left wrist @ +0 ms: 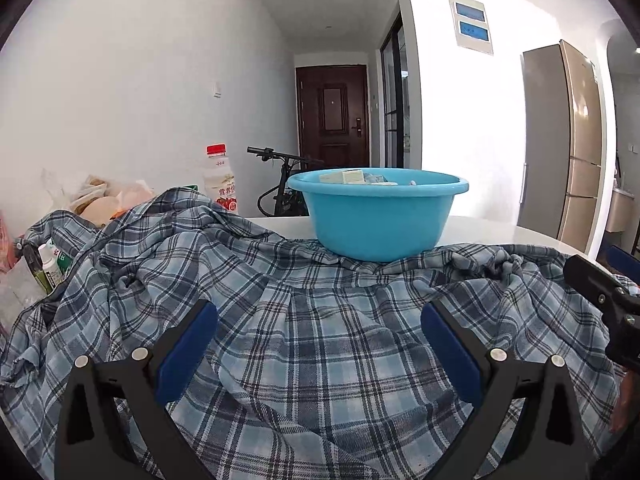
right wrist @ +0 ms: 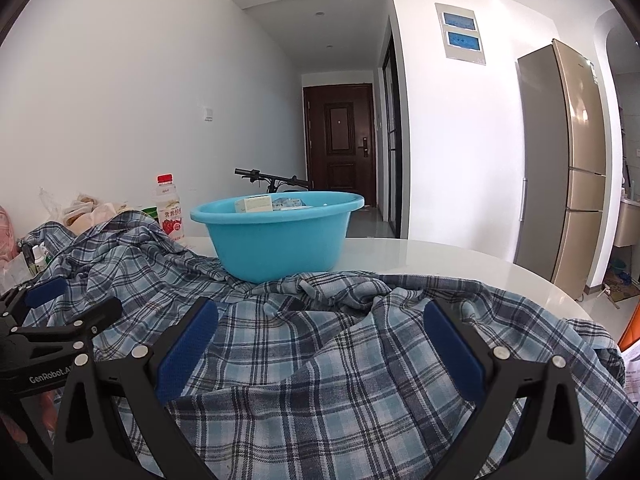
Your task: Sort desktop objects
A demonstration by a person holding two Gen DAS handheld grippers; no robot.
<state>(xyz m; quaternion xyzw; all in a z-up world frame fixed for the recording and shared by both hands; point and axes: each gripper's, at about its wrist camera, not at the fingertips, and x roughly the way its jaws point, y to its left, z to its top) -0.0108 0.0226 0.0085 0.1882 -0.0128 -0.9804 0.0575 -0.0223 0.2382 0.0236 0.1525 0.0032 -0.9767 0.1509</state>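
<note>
Worktop (right wrist: pixel 460 264), white and glossy, fills the middle band of both views; bare only at centre right. Plaid shirt (left wrist: pixel 320 340) is spread rumpled over most of the lower frame, bunched high at left and ridged just below the basin. Blue basin (left wrist: pixel 378 216) sits at centre, its near base on or against the shirt's far edge; small boxes (right wrist: pixel 256 204) show above its rim, so some sorting looks done. Left tongs (left wrist: pixel 320 344) low in frame, blue pads wide apart, nothing between them, poised over the cloth. Right tongs (right wrist: pixel 320 344) likewise spread and empty, over the shirt's right half; each tool shows at the edge of the other's view, so they sit close together. Risk, as a judgement: if the shirt is lifted or dragged while the basin rests on its hem, the basin could slide or tip and spill the boxes; a pinch on one layer may pull up only a fold. Left edge of frame: red-capped drink bottle (left wrist: pixel 219 178), plastic bags (left wrist: pixel 100 200), a small green-and-white bottle (left wrist: pixel 50 268) part-hidden by cloth, any of which a drag could topple. More may lie beneath the shirt; cannot tell.
</note>
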